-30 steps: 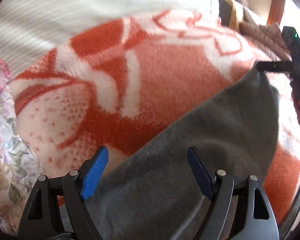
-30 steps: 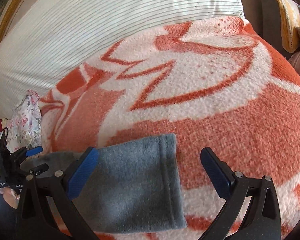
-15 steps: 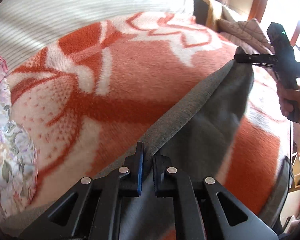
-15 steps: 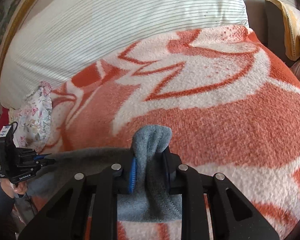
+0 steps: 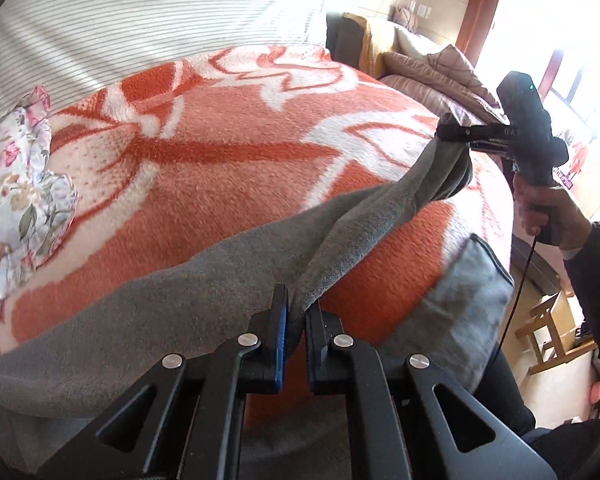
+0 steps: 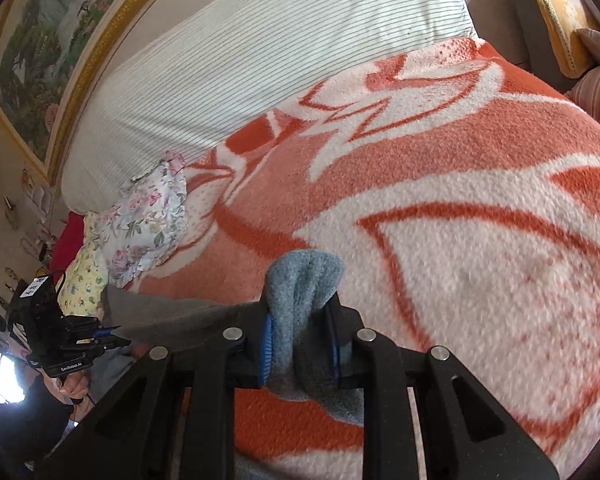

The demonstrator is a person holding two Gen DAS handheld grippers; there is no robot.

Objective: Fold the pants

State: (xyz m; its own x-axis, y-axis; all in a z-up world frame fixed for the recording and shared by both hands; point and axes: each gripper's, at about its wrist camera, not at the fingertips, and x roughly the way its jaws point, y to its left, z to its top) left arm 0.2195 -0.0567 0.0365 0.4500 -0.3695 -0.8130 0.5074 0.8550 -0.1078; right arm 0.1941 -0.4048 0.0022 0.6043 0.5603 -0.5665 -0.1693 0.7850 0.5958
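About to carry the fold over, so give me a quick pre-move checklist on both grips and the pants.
1. Left gripper shut on the grey pants: ok.
2. Right gripper shut on the bunched cuff end: ok.
3. Fabric lifted off the orange blanket between the grippers: ok, it hangs in a sagging span.
4. Both leg layers caught in each grip: cannot tell.
5. Landing area on the blanket clear: ok; floral cloth lies off to the side.

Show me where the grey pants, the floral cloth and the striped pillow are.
Pants (image 5: 204, 292): left wrist view, on the flat grey fabric left of the pinch.
Floral cloth (image 6: 148, 220): right wrist view, on its middle.
Striped pillow (image 6: 284, 44): right wrist view, on its broad striped face.
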